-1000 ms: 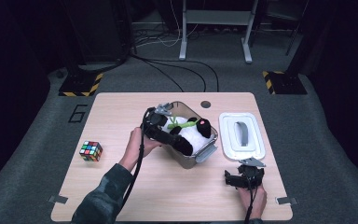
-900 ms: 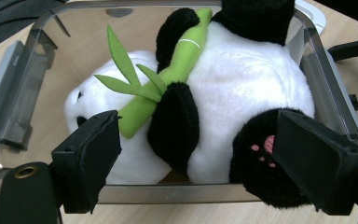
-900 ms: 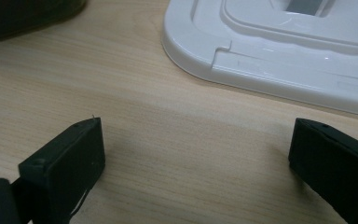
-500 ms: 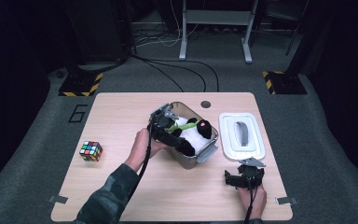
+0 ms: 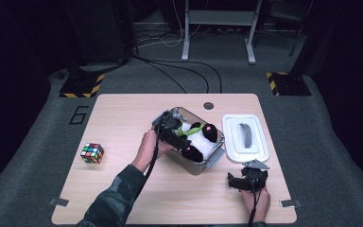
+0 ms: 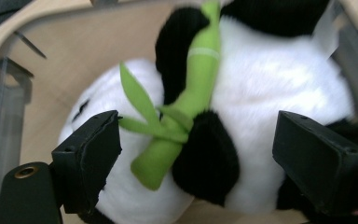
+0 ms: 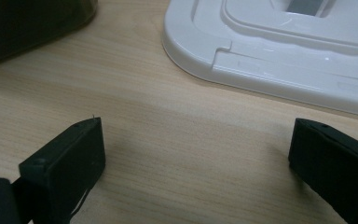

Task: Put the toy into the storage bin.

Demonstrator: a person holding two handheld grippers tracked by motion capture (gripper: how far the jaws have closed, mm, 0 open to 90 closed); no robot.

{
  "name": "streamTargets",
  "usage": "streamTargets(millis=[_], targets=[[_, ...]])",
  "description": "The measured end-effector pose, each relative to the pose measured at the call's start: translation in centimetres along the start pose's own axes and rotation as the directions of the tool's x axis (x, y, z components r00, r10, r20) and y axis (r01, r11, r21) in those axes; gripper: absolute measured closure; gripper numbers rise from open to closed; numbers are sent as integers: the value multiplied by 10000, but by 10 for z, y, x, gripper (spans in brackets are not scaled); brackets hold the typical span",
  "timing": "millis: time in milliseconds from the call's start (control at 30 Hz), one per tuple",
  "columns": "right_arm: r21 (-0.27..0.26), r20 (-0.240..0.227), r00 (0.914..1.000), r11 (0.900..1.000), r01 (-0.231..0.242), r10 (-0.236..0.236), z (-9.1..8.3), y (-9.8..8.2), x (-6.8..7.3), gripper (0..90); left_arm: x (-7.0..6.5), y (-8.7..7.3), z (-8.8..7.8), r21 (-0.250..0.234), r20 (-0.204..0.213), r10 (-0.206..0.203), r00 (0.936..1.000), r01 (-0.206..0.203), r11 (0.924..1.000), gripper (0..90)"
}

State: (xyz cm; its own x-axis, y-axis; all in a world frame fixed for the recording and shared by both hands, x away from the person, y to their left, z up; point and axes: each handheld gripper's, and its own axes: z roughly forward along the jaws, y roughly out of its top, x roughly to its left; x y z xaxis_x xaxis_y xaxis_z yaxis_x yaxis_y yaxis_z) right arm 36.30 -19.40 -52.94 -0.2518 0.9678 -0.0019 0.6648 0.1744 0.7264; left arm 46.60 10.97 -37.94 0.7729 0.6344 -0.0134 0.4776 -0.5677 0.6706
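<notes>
The left gripper hangs over the open container, its jaws spread wide on either side of the plush panda. In the left gripper view the two black jaws flank the toy's white belly and black limb; whether the pads press into the fur cannot be told, and a gap shows beside each. A green bamboo stalk with leaves lies across the panda's front, between the jaws. The panda sits inside a clear plastic storage box with latches at its ends, placed near the middle of the bench. The left hand holds its gripper from the box's near-left side, with the cable trailing back along the camouflage sleeve.

The right gripper rests low at the bench's near-right part, well apart from the box. Its jaws stand spread with nothing between them but bare wood, as the right gripper view shows. Just beyond it lies the white lid, flat on the bench to the right of the box, its grey handle facing up; its rounded corner shows close ahead in the right gripper view.

A colourful puzzle cube stands at the left of the bench, well apart from the rest. A dark round grommet sits at the far edge.
</notes>
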Motion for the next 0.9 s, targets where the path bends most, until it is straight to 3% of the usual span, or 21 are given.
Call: streamTargets(millis=[67, 133, 233, 433, 667, 867, 900], targets=[[1, -4, 10000, 10000, -2, 2, 0, 0, 0, 30, 0, 4, 0, -147, 74, -115, 9999, 116, 9998, 153], [1, -1, 10000, 10000, -3, 3, 0, 0, 0, 30, -3, 8, 5, -1, 107, -128, 9999, 128, 9999, 154], [-3, 5, 10000, 10000, -6, 6, 0, 0, 0, 30, -4, 10, 22, 660, 129, -7, 9999, -1, 9978, 159], [-16, -13, 10000, 10000, 15, -15, 0, 0, 0, 30, -4, 9, 35, 1108, 95, -37, 9999, 26, 9938, 176], [4, -30, 10000, 10000, 84, -84, 0, 0, 0, 30, -10, 13, 49, 1923, -61, 518, 9986, -497, 9801, 209], [5, -24, 10000, 10000, 92, -92, 0, 0, 0, 30, -15, 14, 57, 2551, -246, 1130, 9933, -1030, 9614, 216], [5, -24, 10000, 10000, 92, -92, 0, 0, 0, 30, -15, 14, 57, 2533, -237, 1118, 9934, -1022, 9620, 216]])
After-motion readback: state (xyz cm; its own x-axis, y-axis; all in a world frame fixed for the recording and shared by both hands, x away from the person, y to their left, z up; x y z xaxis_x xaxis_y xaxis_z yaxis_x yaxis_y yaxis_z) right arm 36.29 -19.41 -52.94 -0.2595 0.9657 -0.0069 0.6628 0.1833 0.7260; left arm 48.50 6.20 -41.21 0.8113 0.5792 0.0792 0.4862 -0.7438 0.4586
